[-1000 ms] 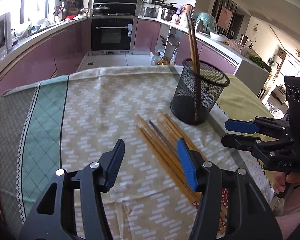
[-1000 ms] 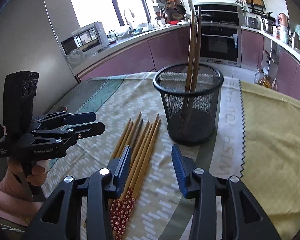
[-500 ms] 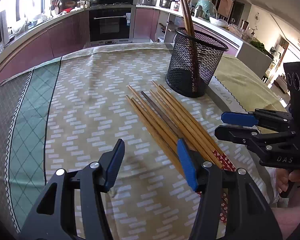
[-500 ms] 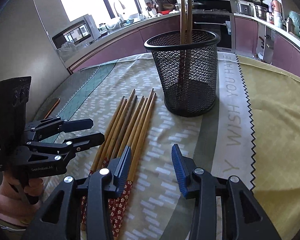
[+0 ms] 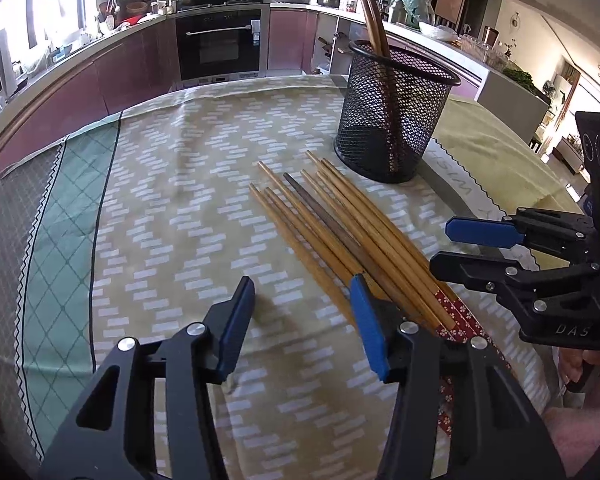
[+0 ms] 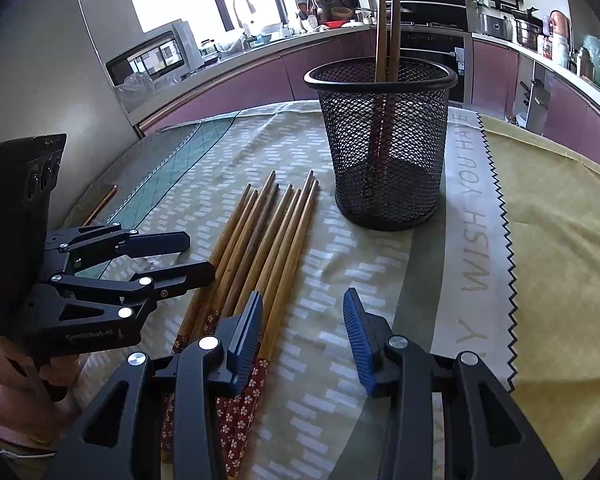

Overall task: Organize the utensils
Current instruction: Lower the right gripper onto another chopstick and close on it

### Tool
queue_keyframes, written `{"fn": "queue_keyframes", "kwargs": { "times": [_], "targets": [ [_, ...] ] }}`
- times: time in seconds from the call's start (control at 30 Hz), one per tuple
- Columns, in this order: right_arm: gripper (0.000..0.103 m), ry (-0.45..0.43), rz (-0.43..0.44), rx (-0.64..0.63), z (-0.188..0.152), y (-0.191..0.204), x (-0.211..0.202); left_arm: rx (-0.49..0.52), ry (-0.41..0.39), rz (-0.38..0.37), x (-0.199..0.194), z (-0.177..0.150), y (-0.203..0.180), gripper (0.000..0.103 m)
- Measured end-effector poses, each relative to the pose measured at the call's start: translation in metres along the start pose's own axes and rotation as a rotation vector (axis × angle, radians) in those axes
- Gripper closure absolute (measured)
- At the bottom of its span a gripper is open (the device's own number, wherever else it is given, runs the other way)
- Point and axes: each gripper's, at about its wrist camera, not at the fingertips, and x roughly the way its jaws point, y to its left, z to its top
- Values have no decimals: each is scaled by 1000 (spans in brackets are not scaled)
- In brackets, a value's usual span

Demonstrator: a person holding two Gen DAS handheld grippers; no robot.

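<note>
Wooden chopsticks (image 6: 260, 252) bundled flat, red floral ends; both grippers' fingers (image 5: 236, 320) (image 6: 244, 332) spread, empty.

Both tongs gape wide and carry nothing. The left tongs (image 5: 302, 320) hover low, pointing forward. The right tongs (image 6: 302, 332) hover alongside, each held in a hand (image 6: 28, 376).

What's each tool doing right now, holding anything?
Left tool: open, holding nothing, low over the tablecloth beside the chopsticks.
Right tool: open, holding nothing, its left finger above the chopsticks' patterned ends.
</note>
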Motion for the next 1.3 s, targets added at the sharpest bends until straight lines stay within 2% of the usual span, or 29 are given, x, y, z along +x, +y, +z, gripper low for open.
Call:
{"fn": "queue_keyframes", "kwargs": {
  "times": [0.23, 0.4, 0.5, 0.77, 0.87, 1.0, 1.23, 1.3],
  "targets": [
    [63, 15, -26, -26, 1, 4, 4, 11, 10, -3, 2, 0, 1, 55],
    [65, 24, -39, -32, 3, 7, 7, 9, 12, -5, 1, 1, 4, 69],
    [69, 31, -46, -37, 3, 8, 8, 7, 15, -11, 0, 0, 7, 73],
    [73, 43, -82, -74, 8, 14, 15, 0, 14, -19, 3, 2, 9, 74],
    [77, 41, -93, -83, 12, 17, 20, -5, 11, -17, 4, 5, 9, 75],
    [93, 37, -81, -53, 15, 14, 22, -25, 8, -4, 4, 5, 10, 83],
    [97, 13, -56, 5, 13, 4, 14, -74, -7, -14, -1, 3, 16, 90],
    [97, 0, -40, 12, 13, 4, 10, -86, -12, -16, -4, 2, 17, 97]
  ]
}}
